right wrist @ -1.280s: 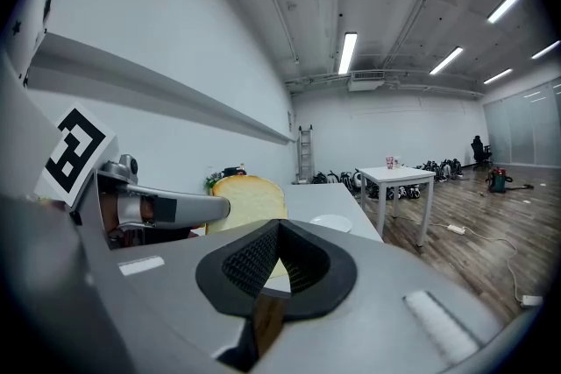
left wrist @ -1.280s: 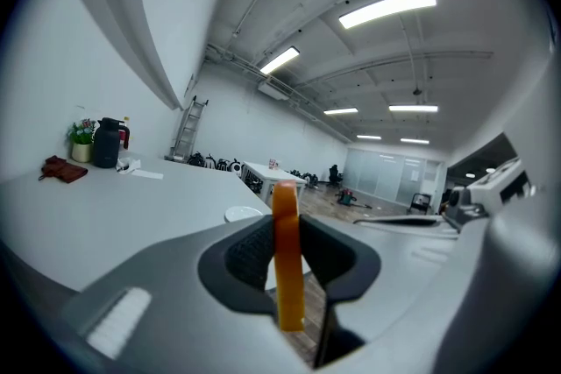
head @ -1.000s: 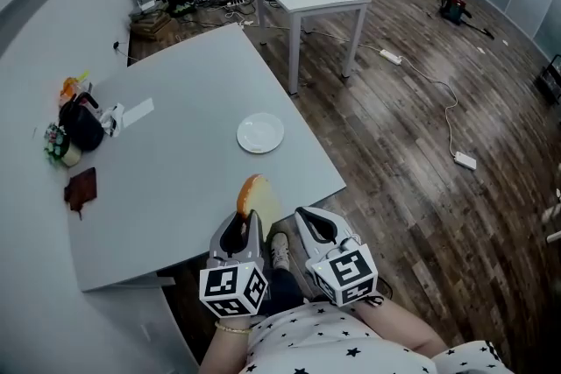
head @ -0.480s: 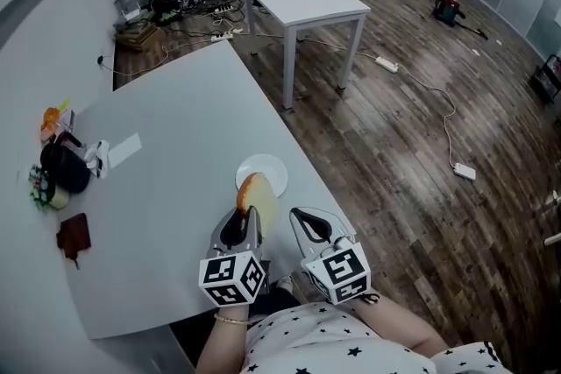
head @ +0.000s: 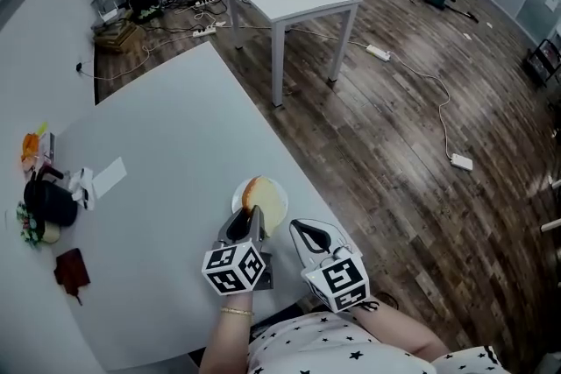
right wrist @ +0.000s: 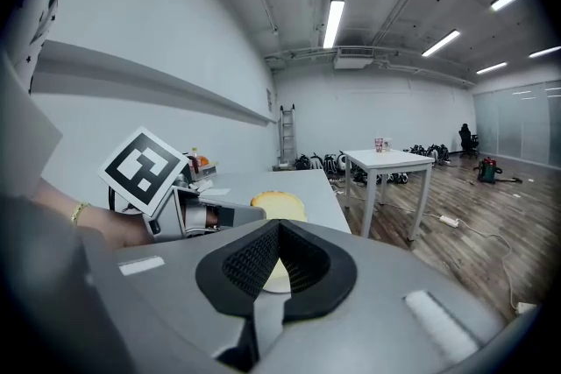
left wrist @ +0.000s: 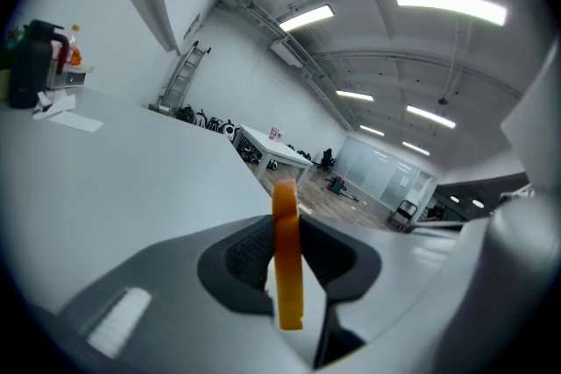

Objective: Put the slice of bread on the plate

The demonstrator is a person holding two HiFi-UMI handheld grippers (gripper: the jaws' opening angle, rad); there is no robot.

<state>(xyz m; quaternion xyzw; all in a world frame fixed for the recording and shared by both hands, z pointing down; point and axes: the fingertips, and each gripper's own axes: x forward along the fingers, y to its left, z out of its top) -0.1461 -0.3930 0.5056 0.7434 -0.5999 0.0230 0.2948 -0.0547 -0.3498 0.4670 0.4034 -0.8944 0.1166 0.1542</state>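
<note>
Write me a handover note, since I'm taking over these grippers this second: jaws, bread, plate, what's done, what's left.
Left gripper: jaws shut on the slice of bread, held on edge.
Right gripper: jaws together, empty, beside the left one.
Plate: on the grey table, near its edge. The bread is over it in the head view; contact unclear.
Done: bread gripped and at the plate.
Left: lay it flat on the plate, then release.
</note>
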